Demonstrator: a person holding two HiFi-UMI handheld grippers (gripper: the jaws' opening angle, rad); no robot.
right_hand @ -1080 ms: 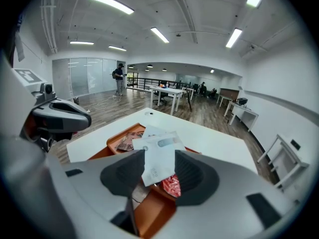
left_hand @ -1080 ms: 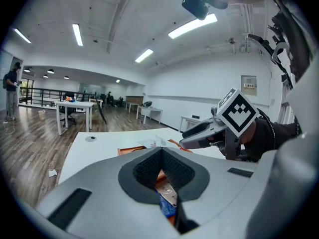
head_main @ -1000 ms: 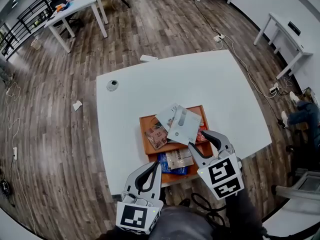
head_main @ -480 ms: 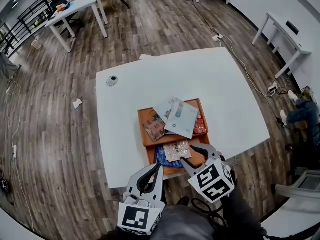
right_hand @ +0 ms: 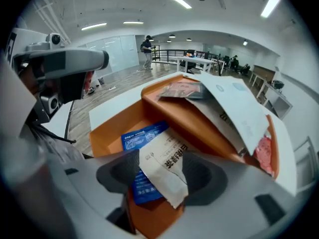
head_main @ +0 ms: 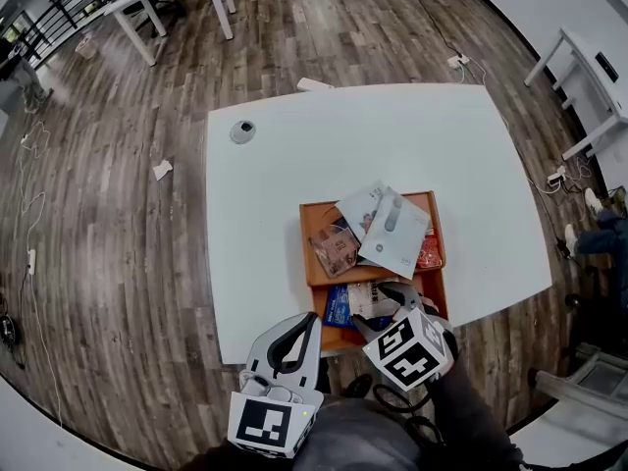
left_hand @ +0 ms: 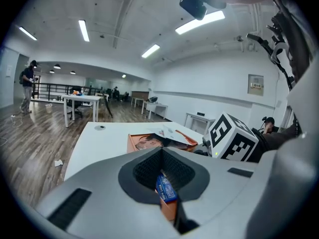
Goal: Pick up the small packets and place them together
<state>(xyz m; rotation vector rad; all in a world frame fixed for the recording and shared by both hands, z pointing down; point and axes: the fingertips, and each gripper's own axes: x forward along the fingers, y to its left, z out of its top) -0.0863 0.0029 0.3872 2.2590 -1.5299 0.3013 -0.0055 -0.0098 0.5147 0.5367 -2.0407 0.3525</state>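
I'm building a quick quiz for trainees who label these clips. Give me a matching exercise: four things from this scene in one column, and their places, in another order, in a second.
Things
1. blue packet
2. big white envelope
3. red packet
4. round grey disc

Places
A. on the bare table, far left of the tray
B. tray's near compartment, partly under a printed white packet
C. on top of the pile in the far compartment
D. far compartment's right edge, partly under the envelope

Pairs: 1-B, 2-C, 3-D, 4-A
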